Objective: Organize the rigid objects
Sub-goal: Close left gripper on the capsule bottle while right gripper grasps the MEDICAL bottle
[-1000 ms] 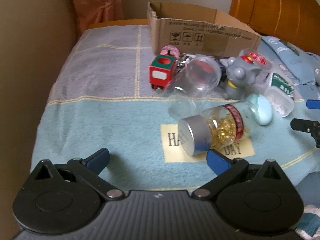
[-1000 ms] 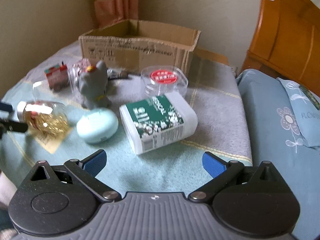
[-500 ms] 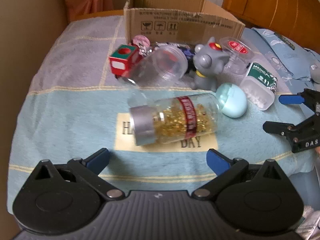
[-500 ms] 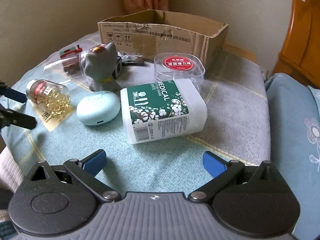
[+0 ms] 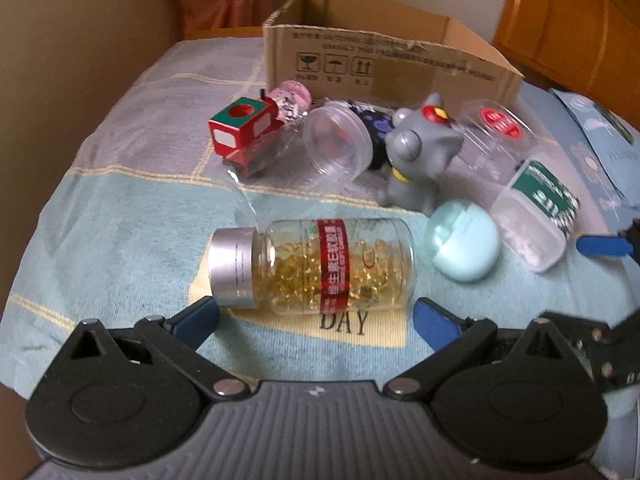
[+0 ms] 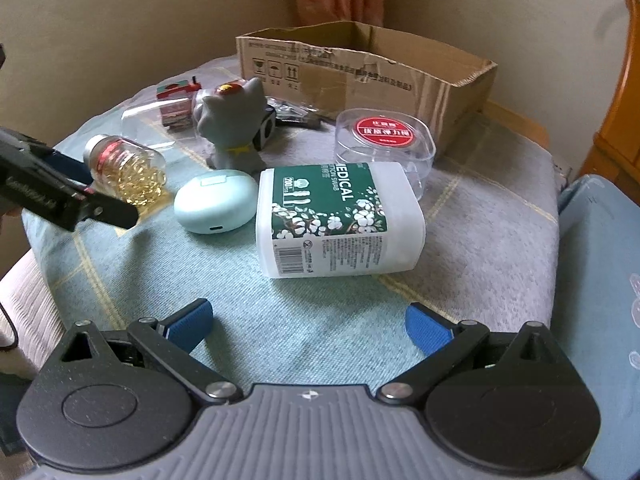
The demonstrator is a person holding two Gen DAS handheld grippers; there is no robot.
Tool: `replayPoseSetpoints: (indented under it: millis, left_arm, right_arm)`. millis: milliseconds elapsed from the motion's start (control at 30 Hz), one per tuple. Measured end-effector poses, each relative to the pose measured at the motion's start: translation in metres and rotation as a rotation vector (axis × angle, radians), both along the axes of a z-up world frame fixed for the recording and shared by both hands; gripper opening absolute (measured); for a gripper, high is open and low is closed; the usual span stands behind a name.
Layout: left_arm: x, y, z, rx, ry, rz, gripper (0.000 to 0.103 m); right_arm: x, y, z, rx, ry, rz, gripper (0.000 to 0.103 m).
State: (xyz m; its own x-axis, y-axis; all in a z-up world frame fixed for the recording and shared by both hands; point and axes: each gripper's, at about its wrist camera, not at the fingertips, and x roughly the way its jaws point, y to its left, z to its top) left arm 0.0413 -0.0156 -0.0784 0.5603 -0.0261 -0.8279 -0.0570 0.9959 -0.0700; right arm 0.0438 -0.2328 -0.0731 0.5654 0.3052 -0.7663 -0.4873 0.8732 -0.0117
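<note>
A clear bottle of golden capsules [image 5: 316, 266] with a silver cap lies on its side just ahead of my open left gripper [image 5: 316, 322], whose blue fingertips flank its two ends. In the right wrist view the same bottle [image 6: 128, 168] lies at the left. My right gripper [image 6: 308, 326] is open, just short of a white cotton swab box [image 6: 336, 224] with a green label. A mint earbud case [image 6: 216, 202], a grey cat figure [image 6: 232, 128] and a round clear tub with a red label [image 6: 384, 144] lie around it. A red toy train [image 5: 244, 136] and a clear jar [image 5: 336, 146] lie behind.
An open cardboard box [image 5: 384, 60] stands at the back of the towel-covered surface [image 5: 132, 216]. A wooden headboard [image 5: 576, 28] and a blue pillow [image 6: 600, 280] are at the right. A beige wall [image 5: 80, 52] runs along the left. The left gripper's body [image 6: 52, 192] reaches in from the left.
My left gripper has moved in on the capsule bottle, which now lies between its fingertips. My right gripper has moved closer to the cotton swab box. Both stay open.
</note>
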Motion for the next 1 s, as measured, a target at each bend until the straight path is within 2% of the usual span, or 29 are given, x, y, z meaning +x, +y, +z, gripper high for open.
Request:
replayPoseSetpoints:
  millis: [300,667,767,1000]
  left_arm:
    - [0.006,-0.007,0.001,0.016,-0.03,0.078,0.102]
    - [0.011,-0.004,-0.003,0.022,-0.041,0.104,0.102]
    - [0.01,-0.005,-0.003,0.048,-0.057,0.12,0.102]
    - [0.008,-0.006,-0.001,0.06,-0.083,0.102,0.102]
  right_arm:
    - [0.014,-0.001,-0.001,0.007,-0.016,0.027,0.103]
    - [0.044,0.013,-0.002,-0.004,-0.009,0.022,0.103]
    - [0.048,0.016,-0.002,-0.012,0.0,0.022,0.103]
    - [0.055,0.019,0.004,-0.025,0.026,0.013,0.103]
